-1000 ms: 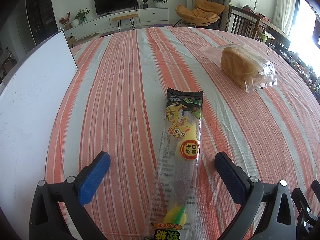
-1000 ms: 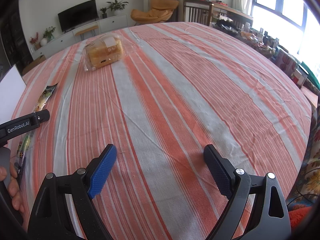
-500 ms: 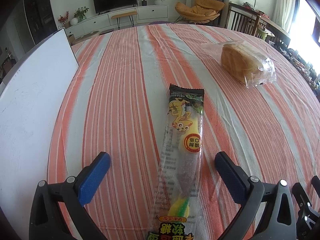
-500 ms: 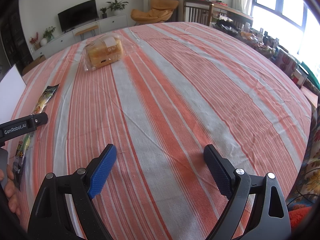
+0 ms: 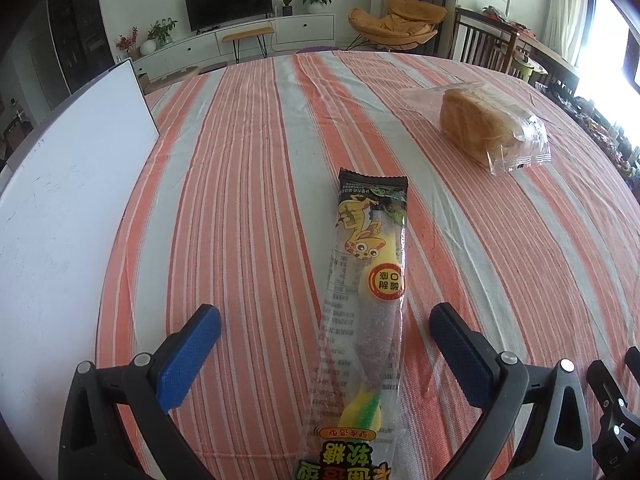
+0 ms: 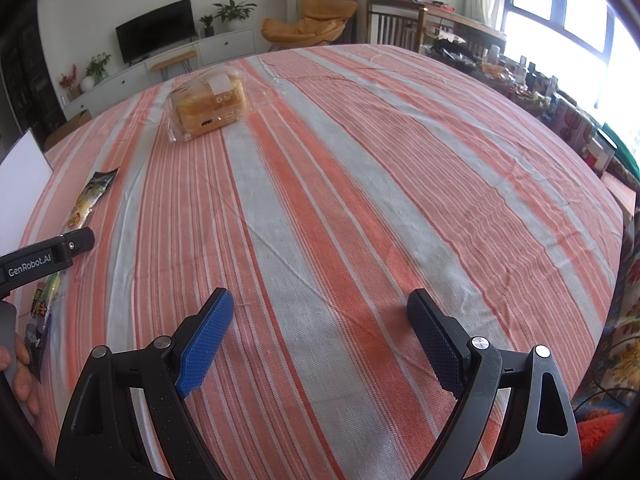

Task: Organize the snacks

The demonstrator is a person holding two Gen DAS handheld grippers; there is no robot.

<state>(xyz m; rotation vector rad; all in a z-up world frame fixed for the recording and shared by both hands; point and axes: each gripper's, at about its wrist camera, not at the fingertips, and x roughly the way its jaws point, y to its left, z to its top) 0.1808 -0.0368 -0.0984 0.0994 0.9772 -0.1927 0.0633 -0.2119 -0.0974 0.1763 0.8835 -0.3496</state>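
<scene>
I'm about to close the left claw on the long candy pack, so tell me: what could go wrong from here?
1. The candy pack lies lengthwise between the open left claw, flat on the tablecloth; the thin film may slip or crumple.
2. The pads could pinch the cloth and drag it, shifting the bagged bread.
3. The right claw hovers open nearby; the tools might collide.

I saw the tablecloth (image 5: 248, 184) striped in orange-red, white and pale grey. The candy packet (image 5: 366, 280) was clear with a black top, a yellow cartoon and a red-ringed yellow badge. The bread (image 5: 476, 128) was golden-brown in clear wrap. My finger pads (image 6: 206, 338) were blue.
</scene>
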